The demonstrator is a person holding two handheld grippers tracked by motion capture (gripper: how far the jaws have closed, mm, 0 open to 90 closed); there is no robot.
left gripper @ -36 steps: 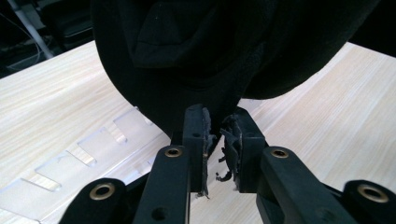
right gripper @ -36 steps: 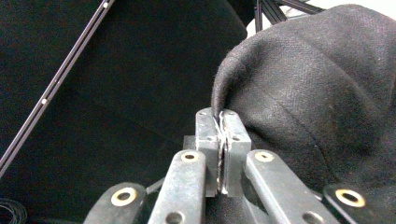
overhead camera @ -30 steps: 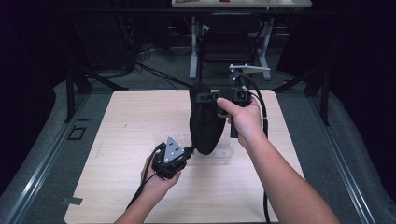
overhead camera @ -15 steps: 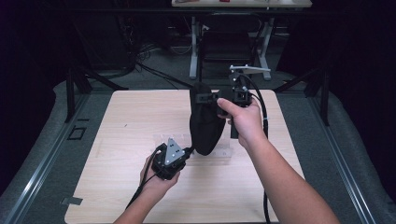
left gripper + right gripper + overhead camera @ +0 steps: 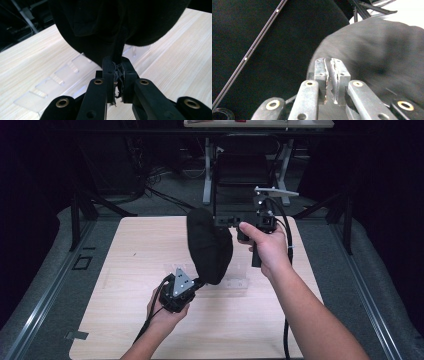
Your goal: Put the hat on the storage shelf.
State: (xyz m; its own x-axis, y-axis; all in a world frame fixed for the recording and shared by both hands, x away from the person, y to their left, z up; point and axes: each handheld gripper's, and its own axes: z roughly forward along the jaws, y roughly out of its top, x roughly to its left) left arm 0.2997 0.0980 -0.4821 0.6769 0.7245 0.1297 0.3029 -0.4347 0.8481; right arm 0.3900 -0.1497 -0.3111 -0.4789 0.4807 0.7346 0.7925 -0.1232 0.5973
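Firmly, left tool (image 5: 117, 82) pinches black cloth (image 5: 120, 27)

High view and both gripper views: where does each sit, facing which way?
High view: above the near side, looking forward and down at the table; both forearms show.
Left gripper view: on the left gripper, along jaws clamping black cloth.
Right gripper view: on the right gripper; jaws just opening, nothing plainly between, cloth beyond.
All share the cloth.

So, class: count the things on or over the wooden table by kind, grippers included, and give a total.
Black cloth item: 1
Clear plastic rack: 1
Grippers: 2, left gripper and right gripper
Total: 4
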